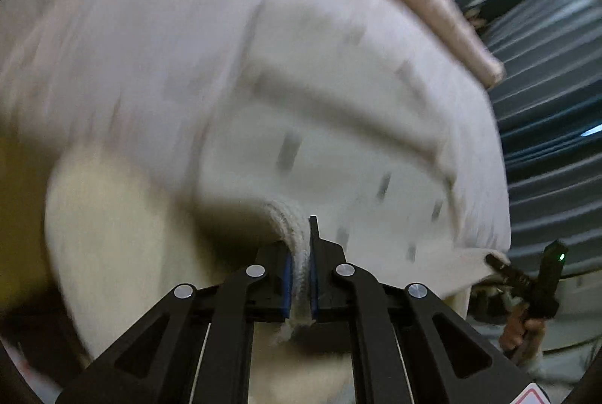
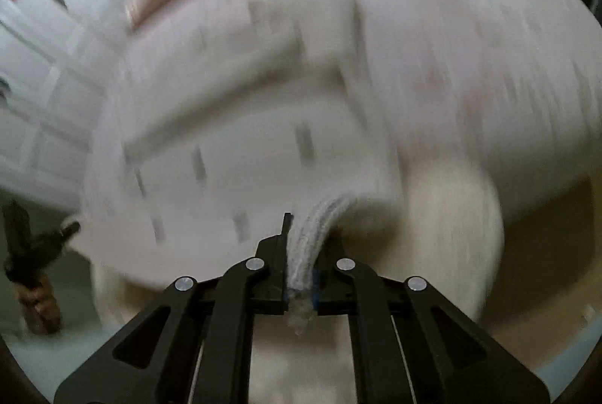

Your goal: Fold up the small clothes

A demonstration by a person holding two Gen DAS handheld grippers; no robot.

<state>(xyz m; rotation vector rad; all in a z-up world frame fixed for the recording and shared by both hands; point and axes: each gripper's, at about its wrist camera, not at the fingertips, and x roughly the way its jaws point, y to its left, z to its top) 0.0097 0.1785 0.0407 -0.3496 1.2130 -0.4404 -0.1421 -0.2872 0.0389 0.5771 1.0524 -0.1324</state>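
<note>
1. The left tool (image 1: 300,268) is pressed together on a bunched, ribbed edge of a pale garment (image 1: 338,125), the cloth squeezed between its blue pads.
2. The right tool (image 2: 301,264) pinches another gathered stretch of that same garment (image 2: 263,140), a tuft of cloth poking out behind its jaws.
3. The garment hangs between the two tools, spread over a cream surface (image 1: 113,234), with small dark flecks across its light cloth; both views are blurred, so its exact kind cannot be told.
4. In the left wrist view the other tool shows at the far right, held by a hand (image 1: 521,327) at the garment's corner.
5. The cloth looks soft, light and limp: it will likely sag and swing wherever it is unsupported, and thin edges may slip from a shallow pinch.
6. The ribbed hem seems the best hold, being thicker and less slippery; grips set well apart should keep the piece flat for folding.
</note>
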